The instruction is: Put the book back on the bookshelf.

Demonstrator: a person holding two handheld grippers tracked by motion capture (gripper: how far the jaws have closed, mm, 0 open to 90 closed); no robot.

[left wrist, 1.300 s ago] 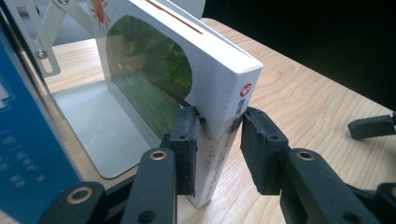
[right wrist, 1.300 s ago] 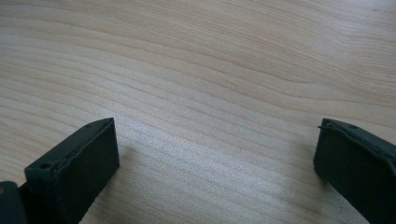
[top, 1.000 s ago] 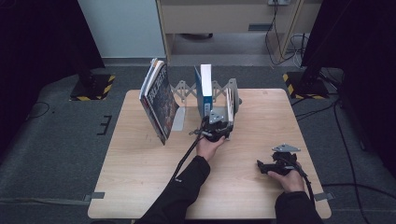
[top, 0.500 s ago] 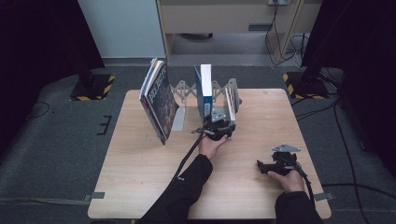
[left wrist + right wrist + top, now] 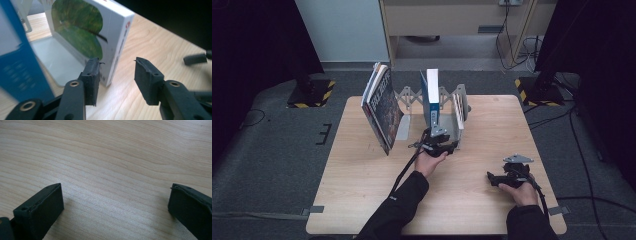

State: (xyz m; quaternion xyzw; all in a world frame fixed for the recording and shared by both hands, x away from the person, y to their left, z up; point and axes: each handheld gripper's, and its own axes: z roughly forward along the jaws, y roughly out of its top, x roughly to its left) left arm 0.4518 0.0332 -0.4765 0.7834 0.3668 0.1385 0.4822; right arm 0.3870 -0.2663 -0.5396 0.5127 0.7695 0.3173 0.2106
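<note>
White book with green cover (image 5: pixel 82 32) upright in metal bookend rack (image 5: pixel 451 102), beside blue book (image 5: pixel 15 55); left gripper (image 5: pixel 117 72) jaws apart, just before white book's spine, not touching; right gripper (image 5: pixel 507 177) resting on wooden table (image 5: pixel 362 200), well apart, jaws wide open

A white book (image 5: pixel 113 42) bearing a green leaf-like picture on its cover stands beside a blue book (image 5: pixel 17 57) on a pale wood-grain table (image 5: pixel 112 157). Black grippers, left (image 5: pixel 117 75) and right (image 5: pixel 115 205), contrast with the light timber; a dark-covered book (image 5: pixel 384 107) leans nearby.
</note>
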